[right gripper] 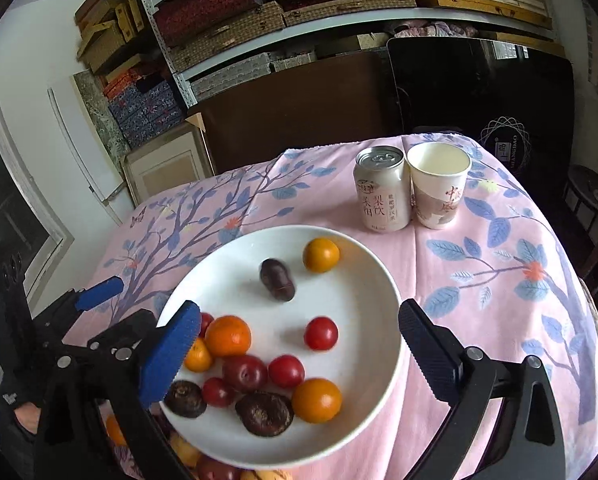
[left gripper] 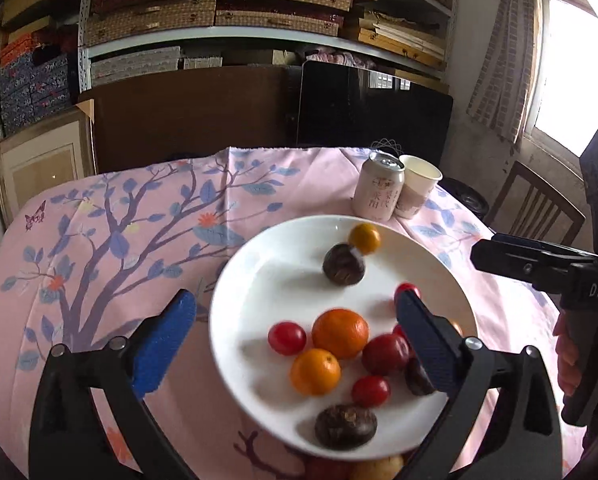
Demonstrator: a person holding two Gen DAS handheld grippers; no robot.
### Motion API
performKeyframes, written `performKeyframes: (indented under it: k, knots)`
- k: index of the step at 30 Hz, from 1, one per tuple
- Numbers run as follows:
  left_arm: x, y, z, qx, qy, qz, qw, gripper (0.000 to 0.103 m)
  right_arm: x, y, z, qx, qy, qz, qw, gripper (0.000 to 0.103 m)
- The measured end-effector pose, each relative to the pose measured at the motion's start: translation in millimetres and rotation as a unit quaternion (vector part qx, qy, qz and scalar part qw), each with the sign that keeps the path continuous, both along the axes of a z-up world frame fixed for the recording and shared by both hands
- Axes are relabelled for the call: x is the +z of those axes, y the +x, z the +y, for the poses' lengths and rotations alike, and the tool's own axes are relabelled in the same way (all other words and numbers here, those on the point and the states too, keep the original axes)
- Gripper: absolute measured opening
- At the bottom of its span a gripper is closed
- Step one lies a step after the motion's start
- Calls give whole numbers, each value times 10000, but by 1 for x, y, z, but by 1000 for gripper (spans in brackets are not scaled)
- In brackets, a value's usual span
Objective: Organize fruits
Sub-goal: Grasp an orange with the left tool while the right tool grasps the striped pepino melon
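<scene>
Pink floral cloth covers the bench (right gripper: 479, 280), where the white plate (right gripper: 383, 320) holds the fruits (right gripper: 317, 400); both tongs, left (left gripper: 295, 332) and right (right gripper: 299, 344), are spread empty, so picking another fruit seems next.

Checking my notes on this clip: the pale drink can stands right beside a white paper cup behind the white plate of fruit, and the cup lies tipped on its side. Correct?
Not quite. The white paper cup stands upright, open mouth up, as the right wrist view shows. It does stand beside the pale drink can, behind the white plate of fruit.

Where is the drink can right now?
The drink can stands upright at the table's far right in both views, touching the paper cup on its right, just beyond the white plate.
</scene>
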State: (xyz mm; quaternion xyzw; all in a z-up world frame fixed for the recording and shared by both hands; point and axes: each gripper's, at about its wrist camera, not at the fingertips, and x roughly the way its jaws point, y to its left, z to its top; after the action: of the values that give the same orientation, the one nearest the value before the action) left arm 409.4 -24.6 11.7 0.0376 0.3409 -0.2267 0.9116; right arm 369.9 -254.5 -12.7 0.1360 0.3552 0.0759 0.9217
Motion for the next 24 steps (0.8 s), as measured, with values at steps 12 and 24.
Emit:
performKeyframes:
  k: [12,24]
  knots:
    - [-51,-117,96,194,930,388,9947,98,-68,-79,39,553,-993,541,9920,100]
    - [-87,-118,80,-600,1128,578,9901,54,-89,-83,30,635,548,583,9948,43]
